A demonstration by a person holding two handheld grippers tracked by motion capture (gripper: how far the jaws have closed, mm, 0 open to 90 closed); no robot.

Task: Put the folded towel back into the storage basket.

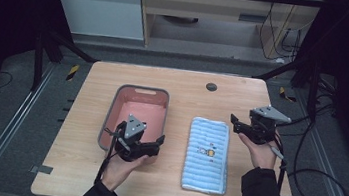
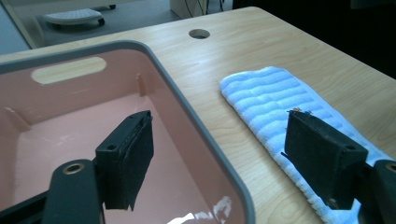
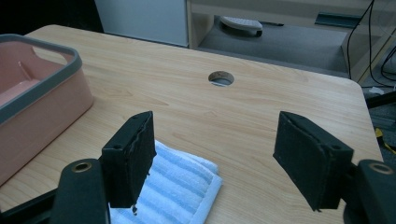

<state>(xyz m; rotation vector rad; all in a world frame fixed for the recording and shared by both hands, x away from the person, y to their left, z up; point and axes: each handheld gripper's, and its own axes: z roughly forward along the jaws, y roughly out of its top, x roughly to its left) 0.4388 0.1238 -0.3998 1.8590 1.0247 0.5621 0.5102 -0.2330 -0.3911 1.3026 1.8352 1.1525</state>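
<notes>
The big wooden desk (image 1: pixel 184 86) is carrying two things. A pink bin (image 1: pixel 138 93) with a grey rim is sitting on the left side, empty inside, maybe waiting for something to go in. A blue striped towel (image 1: pixel 207 155) is lying flat and folded just to the right of the bin, near the person, so both hands can get to it easily.

The left hand-held gripper (image 1: pixel 156 143) is hanging over the near right corner of the bin, pointing at the towel. Its jaws are spread wide and holding nothing. The right hand-held gripper (image 1: pixel 236 124) is hanging by the towel's far right corner, also spread wide and touching nothing.
</notes>
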